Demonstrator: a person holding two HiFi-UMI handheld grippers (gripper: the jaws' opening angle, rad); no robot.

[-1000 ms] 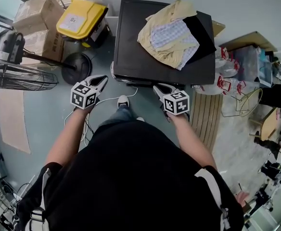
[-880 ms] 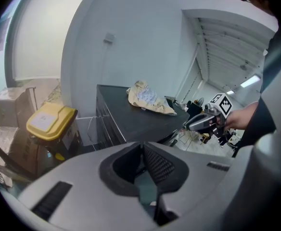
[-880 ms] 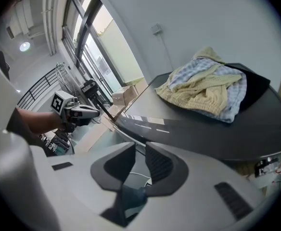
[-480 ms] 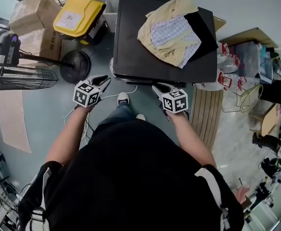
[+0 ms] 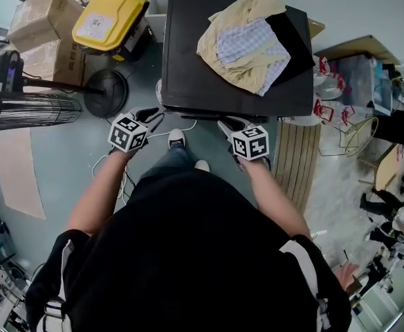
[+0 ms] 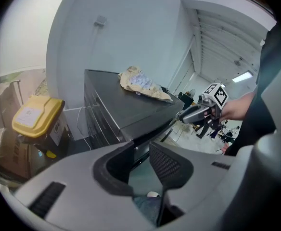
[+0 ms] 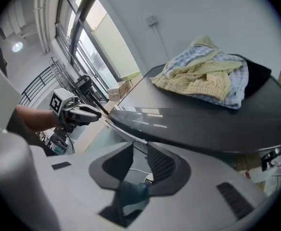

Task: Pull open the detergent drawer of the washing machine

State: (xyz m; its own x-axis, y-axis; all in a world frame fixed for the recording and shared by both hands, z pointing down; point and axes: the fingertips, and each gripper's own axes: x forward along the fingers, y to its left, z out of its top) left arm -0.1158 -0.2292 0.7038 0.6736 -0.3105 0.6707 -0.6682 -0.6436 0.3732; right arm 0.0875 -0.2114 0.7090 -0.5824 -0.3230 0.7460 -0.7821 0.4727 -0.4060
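The black washing machine (image 5: 209,54) stands just ahead of me, and a heap of yellow, checked and black clothes (image 5: 247,37) lies on its lid. Its front face (image 6: 102,124) shows in the left gripper view, but I cannot pick out the detergent drawer there. My left gripper (image 5: 151,118) is open and empty at the machine's front left corner, not touching it. At the front right, close under the lid's edge, my right gripper (image 5: 225,124) is open. Its jaws have just been opening, with nothing between them. Each gripper view shows the other gripper: the right one (image 6: 191,114) and the left one (image 7: 90,112).
A yellow-lidded bin (image 5: 108,21) and cardboard boxes (image 5: 39,30) stand left of the machine. A floor fan (image 5: 22,109) with a round base (image 5: 105,92) stands nearer on the left. A white cable (image 5: 162,139) lies on the floor. A slatted wooden board (image 5: 295,164) and a wire rack (image 5: 357,140) are at the right.
Both grippers have come slightly closer to the machine's front edge and lower. Neither has taken hold of anything.
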